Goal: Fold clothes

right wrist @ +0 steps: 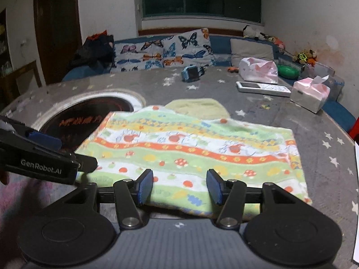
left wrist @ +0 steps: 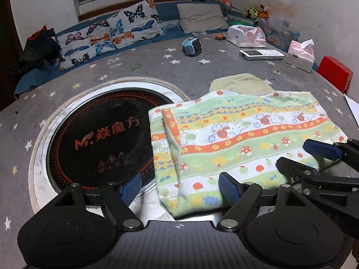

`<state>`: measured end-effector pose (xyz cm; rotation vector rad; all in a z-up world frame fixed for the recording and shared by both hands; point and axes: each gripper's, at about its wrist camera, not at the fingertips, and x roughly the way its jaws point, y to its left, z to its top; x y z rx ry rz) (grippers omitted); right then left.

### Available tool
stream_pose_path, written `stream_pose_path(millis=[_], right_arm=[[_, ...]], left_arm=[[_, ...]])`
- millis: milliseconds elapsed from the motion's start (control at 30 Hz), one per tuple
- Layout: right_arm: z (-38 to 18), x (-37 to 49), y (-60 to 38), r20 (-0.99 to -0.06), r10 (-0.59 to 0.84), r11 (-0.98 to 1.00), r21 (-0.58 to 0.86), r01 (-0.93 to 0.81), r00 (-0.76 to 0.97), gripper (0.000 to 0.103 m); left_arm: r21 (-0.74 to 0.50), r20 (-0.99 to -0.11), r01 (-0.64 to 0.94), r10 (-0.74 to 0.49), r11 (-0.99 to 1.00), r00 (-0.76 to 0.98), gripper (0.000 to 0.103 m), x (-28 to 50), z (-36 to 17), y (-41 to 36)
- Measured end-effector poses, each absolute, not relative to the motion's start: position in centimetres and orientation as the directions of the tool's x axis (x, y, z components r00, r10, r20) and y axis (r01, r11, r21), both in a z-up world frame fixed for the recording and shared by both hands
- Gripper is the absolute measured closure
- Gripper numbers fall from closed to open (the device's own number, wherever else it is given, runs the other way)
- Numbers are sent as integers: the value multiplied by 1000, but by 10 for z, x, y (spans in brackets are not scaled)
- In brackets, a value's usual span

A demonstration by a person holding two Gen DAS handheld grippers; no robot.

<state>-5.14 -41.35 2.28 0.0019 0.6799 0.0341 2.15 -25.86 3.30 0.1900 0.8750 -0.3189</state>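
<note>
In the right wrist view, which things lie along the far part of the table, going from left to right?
Blue toy → small orange toy → pink plastic bag → white remote-like device → pink tissue box.

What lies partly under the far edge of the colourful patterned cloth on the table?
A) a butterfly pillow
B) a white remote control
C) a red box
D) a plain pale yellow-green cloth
D: in both wrist views a plain pale yellow-green cloth sticks out from behind the far edge of the patterned cloth, whose edge covers part of it.
</note>
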Motion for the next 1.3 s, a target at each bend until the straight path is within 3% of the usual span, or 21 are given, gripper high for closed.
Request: stream_pose_path(millis=[400,633,1300], right_arm=[[28,-70,-413,-627,-22,999,6,32,779,33],[28,-83,-416,-627,-49,997,17,77,777,17],[33,-114,-412,-611,-112,989,7,147,784,6]], left_arm=[[7,-772,338,-210,941,600,10,2,36,-250],[24,-762,341,-203,940,614,0,-11,37,-248],[22,-761,370,-224,929,609,0,-45,40,-243]])
